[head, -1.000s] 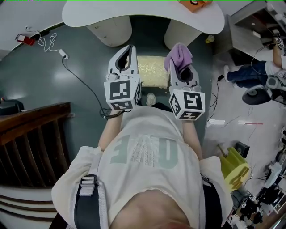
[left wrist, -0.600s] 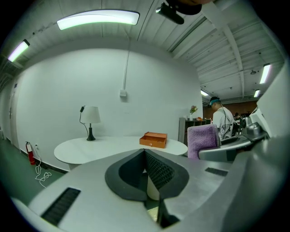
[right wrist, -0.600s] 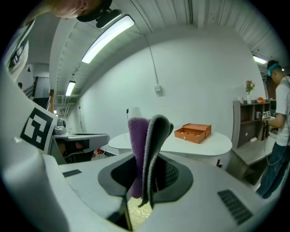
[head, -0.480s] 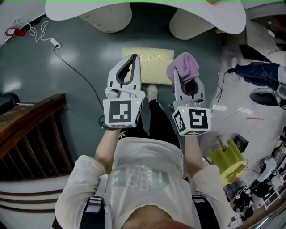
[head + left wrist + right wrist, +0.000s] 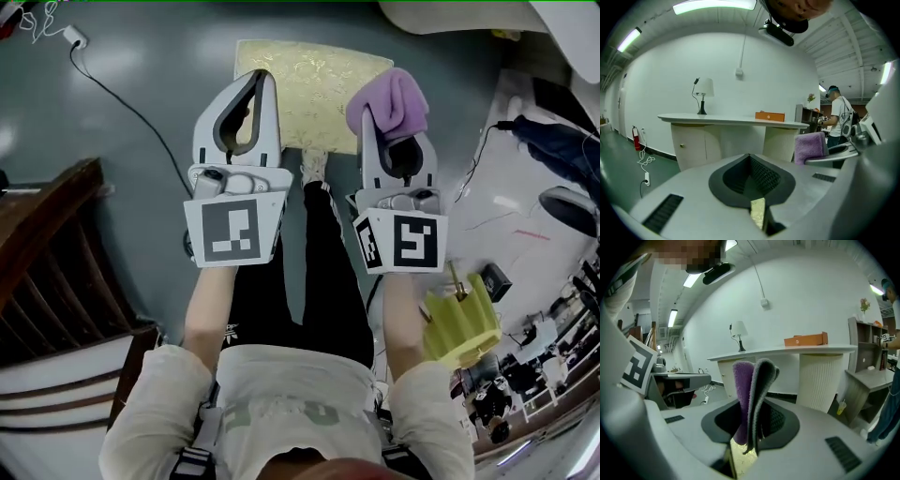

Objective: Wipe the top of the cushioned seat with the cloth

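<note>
Since a moment ago both grippers have come further over the cushioned seat (image 5: 314,89), and the white counter (image 5: 731,121) has slid to the top edge of the head view. We see the dark grey-green floor (image 5: 141,141) beneath everything, with the pale gold patterned seat lying on it just ahead of our feet. Our left gripper (image 5: 261,82) hangs over the seat's near left part, its jaws drawn together with nothing between them. Our right gripper (image 5: 382,131) hangs over the seat's near right corner, jaws pinched on the folded purple cloth (image 5: 389,101), which stands up out of them and is not touching the seat. On the counter stand a small lamp (image 5: 704,93) and an orange box (image 5: 769,116), well apart.
</note>
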Demonstrator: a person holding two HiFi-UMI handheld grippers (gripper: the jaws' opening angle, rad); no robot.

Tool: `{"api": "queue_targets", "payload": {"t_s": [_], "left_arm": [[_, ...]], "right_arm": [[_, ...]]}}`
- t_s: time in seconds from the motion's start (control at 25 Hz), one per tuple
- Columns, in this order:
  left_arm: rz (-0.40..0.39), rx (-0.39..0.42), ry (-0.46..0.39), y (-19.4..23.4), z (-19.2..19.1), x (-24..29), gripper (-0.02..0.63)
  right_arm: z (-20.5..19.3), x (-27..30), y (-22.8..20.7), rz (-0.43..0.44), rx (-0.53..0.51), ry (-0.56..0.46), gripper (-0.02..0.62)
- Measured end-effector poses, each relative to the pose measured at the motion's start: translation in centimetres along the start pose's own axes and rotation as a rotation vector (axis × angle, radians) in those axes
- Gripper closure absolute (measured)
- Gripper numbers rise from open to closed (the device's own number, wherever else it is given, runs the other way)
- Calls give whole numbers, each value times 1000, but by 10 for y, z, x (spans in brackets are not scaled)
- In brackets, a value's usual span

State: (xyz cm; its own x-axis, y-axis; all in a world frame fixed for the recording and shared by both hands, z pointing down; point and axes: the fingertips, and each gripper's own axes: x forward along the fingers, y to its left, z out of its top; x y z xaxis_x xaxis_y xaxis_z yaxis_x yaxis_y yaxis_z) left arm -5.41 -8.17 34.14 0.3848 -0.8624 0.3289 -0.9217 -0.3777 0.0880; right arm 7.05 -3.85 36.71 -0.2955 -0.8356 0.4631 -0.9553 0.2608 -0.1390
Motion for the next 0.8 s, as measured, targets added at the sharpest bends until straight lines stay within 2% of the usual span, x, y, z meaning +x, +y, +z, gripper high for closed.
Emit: {"api": "queue_targets", "payload": {"t_s": [0.16, 0.36, 0.56, 0.68, 0.8], "left_arm": [[-20, 30, 7, 2, -11, 6, 598], [-14, 23, 35, 12, -25, -3, 600], [10, -1, 41, 37, -27, 10, 598], [25, -20, 49, 45, -33, 9, 598], [57, -37, 56, 56, -37, -4, 598]], "right_arm": [[-9, 18, 4, 9, 5, 7, 499], [-15, 19, 8, 15, -30, 32, 497], [-15, 47, 15, 41, -25, 59, 499], [-27, 68, 33, 124, 27, 109, 499], [-47, 94, 66, 304, 169, 181, 499]]}}
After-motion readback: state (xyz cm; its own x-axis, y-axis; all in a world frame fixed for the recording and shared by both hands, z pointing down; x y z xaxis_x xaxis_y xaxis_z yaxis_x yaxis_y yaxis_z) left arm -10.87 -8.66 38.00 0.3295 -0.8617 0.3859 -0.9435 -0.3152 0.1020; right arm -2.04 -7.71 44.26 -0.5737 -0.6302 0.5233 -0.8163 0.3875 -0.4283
